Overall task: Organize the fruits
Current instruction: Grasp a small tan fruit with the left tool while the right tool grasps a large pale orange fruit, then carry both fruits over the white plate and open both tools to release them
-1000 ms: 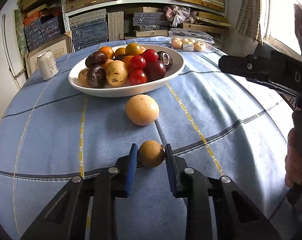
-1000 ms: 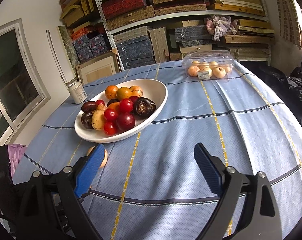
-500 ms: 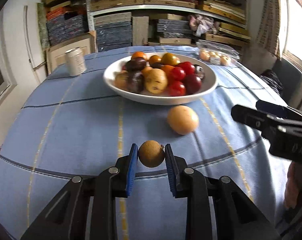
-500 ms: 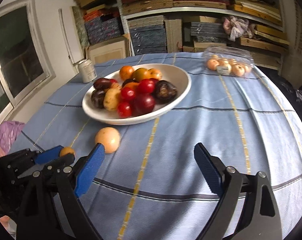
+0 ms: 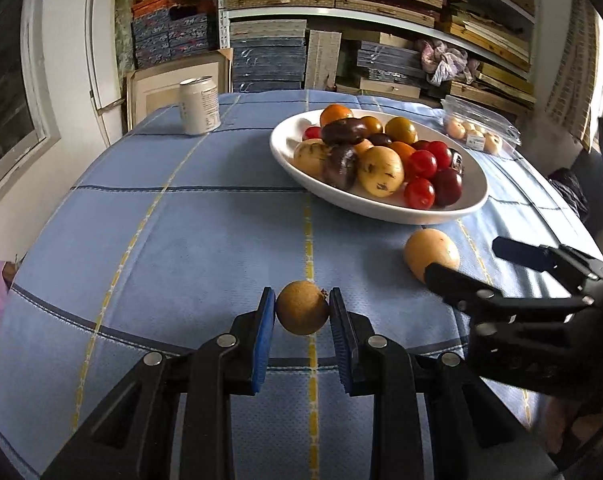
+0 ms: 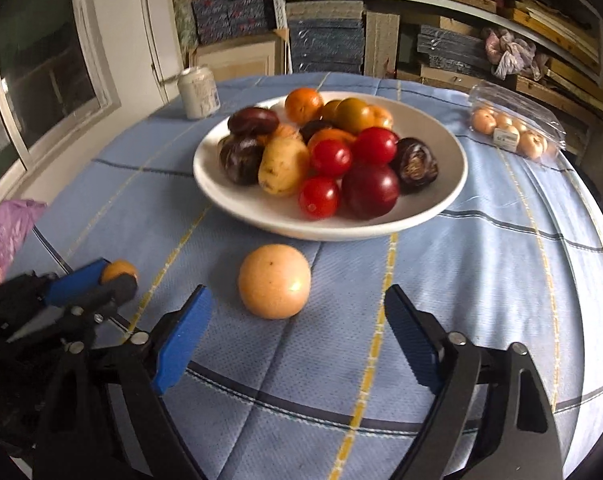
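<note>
My left gripper [image 5: 302, 312] is shut on a small round brown fruit [image 5: 302, 307] and holds it just above the blue tablecloth; it also shows in the right wrist view [image 6: 118, 271]. A pale orange fruit [image 6: 274, 286] lies on the cloth in front of the white bowl [image 6: 441, 212], which is heaped with tomatoes, plums, oranges and yellow fruit. My right gripper [image 6: 297, 332] is open, its jaws wide on either side of the pale orange fruit and a little short of it. In the left wrist view the right gripper [image 5: 481, 264] sits beside that fruit [image 5: 431, 252].
A white drink can [image 5: 199, 106] stands at the far left of the table. A clear plastic box of small pale fruit [image 6: 515, 130] lies at the far right. A pink bag [image 6: 5, 232] hangs off the left edge. Shelves of stacked boards stand behind.
My left gripper has lifted the brown fruit and swung left. My right gripper has moved in toward the pale orange fruit, which now lies between its open jaws.
</note>
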Demonstrator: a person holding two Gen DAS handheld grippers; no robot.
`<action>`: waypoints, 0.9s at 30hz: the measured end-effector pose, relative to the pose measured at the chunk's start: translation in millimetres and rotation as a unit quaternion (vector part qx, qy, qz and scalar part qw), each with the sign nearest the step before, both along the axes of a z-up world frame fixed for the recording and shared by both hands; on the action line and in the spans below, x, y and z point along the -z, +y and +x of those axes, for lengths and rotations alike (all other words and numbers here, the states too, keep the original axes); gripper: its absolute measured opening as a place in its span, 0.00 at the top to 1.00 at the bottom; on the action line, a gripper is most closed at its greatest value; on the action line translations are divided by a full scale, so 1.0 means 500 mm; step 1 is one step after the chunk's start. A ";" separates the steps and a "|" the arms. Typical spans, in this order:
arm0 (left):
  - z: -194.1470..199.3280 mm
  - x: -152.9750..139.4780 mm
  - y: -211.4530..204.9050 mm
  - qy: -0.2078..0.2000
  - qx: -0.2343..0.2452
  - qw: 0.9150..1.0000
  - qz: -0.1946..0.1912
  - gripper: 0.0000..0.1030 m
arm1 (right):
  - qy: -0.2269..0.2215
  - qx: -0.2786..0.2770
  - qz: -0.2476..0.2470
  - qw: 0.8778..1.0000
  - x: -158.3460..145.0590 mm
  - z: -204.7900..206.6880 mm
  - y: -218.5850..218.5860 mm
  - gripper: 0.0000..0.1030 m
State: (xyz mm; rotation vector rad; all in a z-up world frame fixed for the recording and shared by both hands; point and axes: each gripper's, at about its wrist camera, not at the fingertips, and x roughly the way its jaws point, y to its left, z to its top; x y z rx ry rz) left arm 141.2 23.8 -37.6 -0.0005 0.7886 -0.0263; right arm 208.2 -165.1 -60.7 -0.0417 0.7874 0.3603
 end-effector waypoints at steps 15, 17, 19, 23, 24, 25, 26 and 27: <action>0.001 0.004 -0.002 0.004 0.001 1.000 -0.002 0.73 | 0.018 -0.021 -0.016 1.000 0.026 0.025 0.028 0.61; 0.002 0.004 -0.001 0.003 0.001 1.000 -0.001 0.73 | 0.018 -0.022 -0.015 0.999 0.024 0.024 0.029 0.61; 0.001 0.005 -0.002 0.002 0.002 1.000 -0.001 0.73 | 0.018 -0.023 -0.013 0.999 0.021 0.020 0.030 0.61; 0.001 0.004 -0.003 0.003 0.002 1.000 -0.001 0.73 | 0.017 -0.026 -0.006 1.000 0.018 0.012 0.025 0.61; 0.001 0.003 -0.004 0.002 0.003 1.000 -0.001 0.73 | 0.015 -0.026 -0.003 1.000 0.015 0.009 0.022 0.61; 0.000 0.003 -0.004 0.002 0.003 1.000 -0.001 0.73 | 0.013 -0.025 0.001 1.000 0.011 0.004 0.018 0.61; 0.000 0.003 -0.005 0.002 0.004 1.000 0.000 0.73 | 0.011 -0.025 0.004 1.000 0.009 0.001 0.014 0.61; -0.001 0.003 -0.007 0.001 0.004 1.000 0.001 0.73 | 0.008 -0.025 0.009 1.000 0.004 -0.005 0.008 0.61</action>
